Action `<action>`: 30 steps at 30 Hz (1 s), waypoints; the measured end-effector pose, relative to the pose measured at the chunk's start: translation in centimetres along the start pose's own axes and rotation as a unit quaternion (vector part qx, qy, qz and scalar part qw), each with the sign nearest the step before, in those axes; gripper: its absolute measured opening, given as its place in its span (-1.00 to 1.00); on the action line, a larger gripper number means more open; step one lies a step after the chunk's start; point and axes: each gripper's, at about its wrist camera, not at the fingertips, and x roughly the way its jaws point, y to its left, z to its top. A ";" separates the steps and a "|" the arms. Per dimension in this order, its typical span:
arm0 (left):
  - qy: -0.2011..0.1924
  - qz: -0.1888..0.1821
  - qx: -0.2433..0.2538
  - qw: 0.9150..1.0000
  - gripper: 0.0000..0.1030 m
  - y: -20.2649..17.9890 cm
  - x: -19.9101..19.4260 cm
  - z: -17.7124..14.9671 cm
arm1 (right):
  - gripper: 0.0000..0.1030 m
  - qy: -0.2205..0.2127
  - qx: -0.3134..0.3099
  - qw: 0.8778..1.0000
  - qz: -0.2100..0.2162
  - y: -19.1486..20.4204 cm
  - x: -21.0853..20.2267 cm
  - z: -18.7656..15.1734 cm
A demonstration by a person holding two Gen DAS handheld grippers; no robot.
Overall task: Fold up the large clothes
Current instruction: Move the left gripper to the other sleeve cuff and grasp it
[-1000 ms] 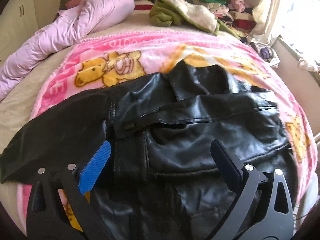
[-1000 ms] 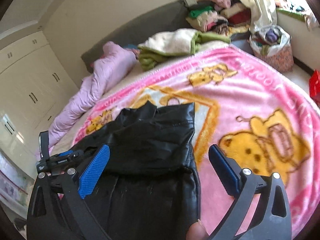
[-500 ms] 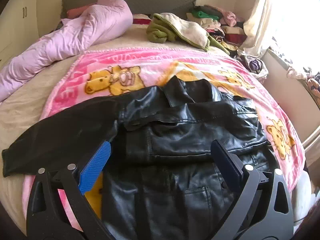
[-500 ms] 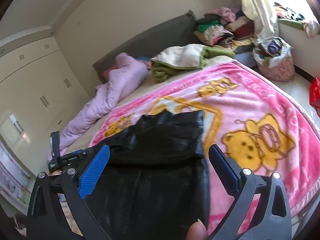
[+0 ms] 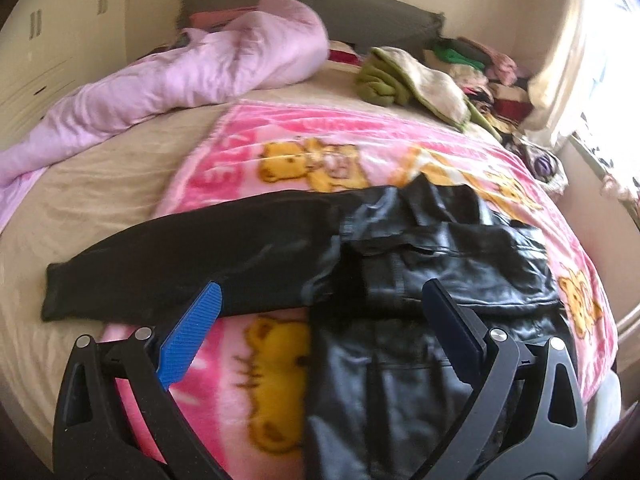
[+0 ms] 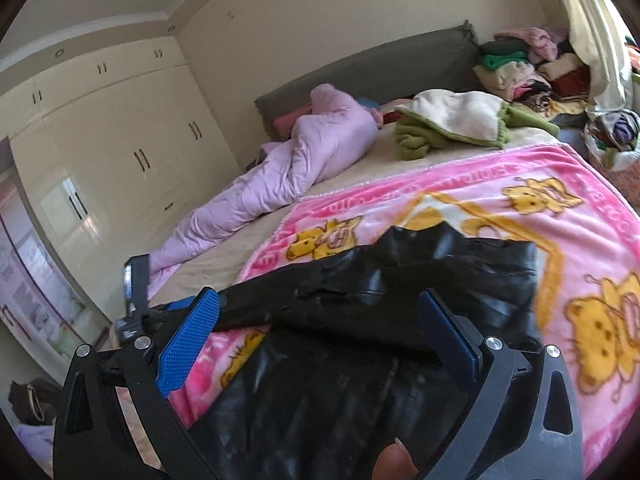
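L tongs (image 5: 320, 312) spread wide, nothing between the 2 fingers, hovering above the jacket w/o touching it. R tongs (image 6: 320, 320) likewise wide and empty, held over the lower part of the jacket; a fingertip (image 6: 394, 460) shows at the bottom edge of the R wrist view. Black leather jacket (image 5: 432, 280) lies flat on the pink bear-print blanket (image 5: 320, 136), collar toward the headboard, upper part folded down across the body. 1 sleeve (image 5: 180, 264) stretched straight out to the L, cuff end off the blanket and on the beige sheet (image 5: 100, 200). Farther back on the bed: lilac quilt (image 5: 200, 68) bunched along the L side, green-and-cream blanket (image 5: 412, 84) near the grey headboard (image 5: 360, 16). Pile of folded clothes (image 6: 520, 64) by the curtain, R of the headboard. Cream wardrobe (image 6: 120, 140) on the L wall in R wrist view. L wrist view somewhat blurred.
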 end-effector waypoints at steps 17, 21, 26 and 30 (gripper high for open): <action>0.006 0.053 -0.107 0.993 0.82 12.2 -0.7 -2.6 | 0.92 0.034 -0.076 0.997 0.004 7.1 13.3 -0.1; 0.009 0.054 -0.139 0.989 0.82 14.8 -0.2 -3.3 | 0.92 0.036 -0.097 0.995 -0.008 8.1 15.6 -0.5; 0.014 0.062 -0.183 0.981 0.82 18.0 0.6 -4.2 | 0.92 0.050 -0.118 0.992 -0.016 8.9 18.3 -1.3; 0.017 0.062 -0.222 0.973 0.82 20.5 1.2 -5.1 | 0.92 0.067 -0.130 0.989 -0.020 9.2 20.6 -2.3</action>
